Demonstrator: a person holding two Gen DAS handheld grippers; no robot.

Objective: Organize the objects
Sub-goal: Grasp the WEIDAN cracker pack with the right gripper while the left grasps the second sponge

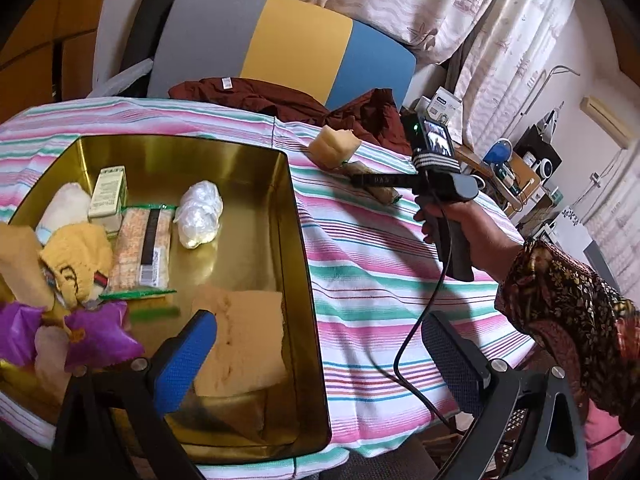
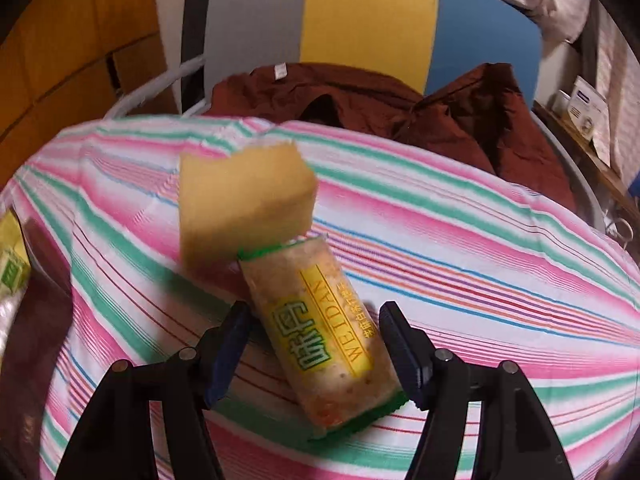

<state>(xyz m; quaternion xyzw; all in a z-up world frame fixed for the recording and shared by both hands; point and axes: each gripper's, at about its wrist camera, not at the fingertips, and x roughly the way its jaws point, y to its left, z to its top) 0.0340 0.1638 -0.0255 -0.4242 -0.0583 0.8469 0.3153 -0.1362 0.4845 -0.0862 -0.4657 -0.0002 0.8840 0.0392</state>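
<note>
A gold metal tin [image 1: 296, 264] sits on the striped cloth and holds several items: snack packs, a white bag [image 1: 199, 214], a small box, yellow cloth, purple wrappers and a tan sponge [image 1: 240, 340]. My left gripper [image 1: 320, 344] is open and empty above the tin's right wall. My right gripper [image 2: 314, 344] is open, its fingers on either side of a snack bar wrapped in green and yellow [image 2: 324, 340] that lies on the cloth. A yellow sponge [image 2: 244, 208] lies just beyond the bar. In the left wrist view the right gripper [image 1: 360, 179] reaches over the bar [image 1: 384, 194] and sponge [image 1: 334, 148].
A dark red garment [image 2: 400, 112] lies at the far edge of the striped cloth [image 2: 480, 260]. A grey, yellow and blue chair back [image 1: 280, 52] stands behind. Shelves with small items [image 1: 516, 172] and curtains are at the right. A black cable [image 1: 412, 340] hangs from the right gripper.
</note>
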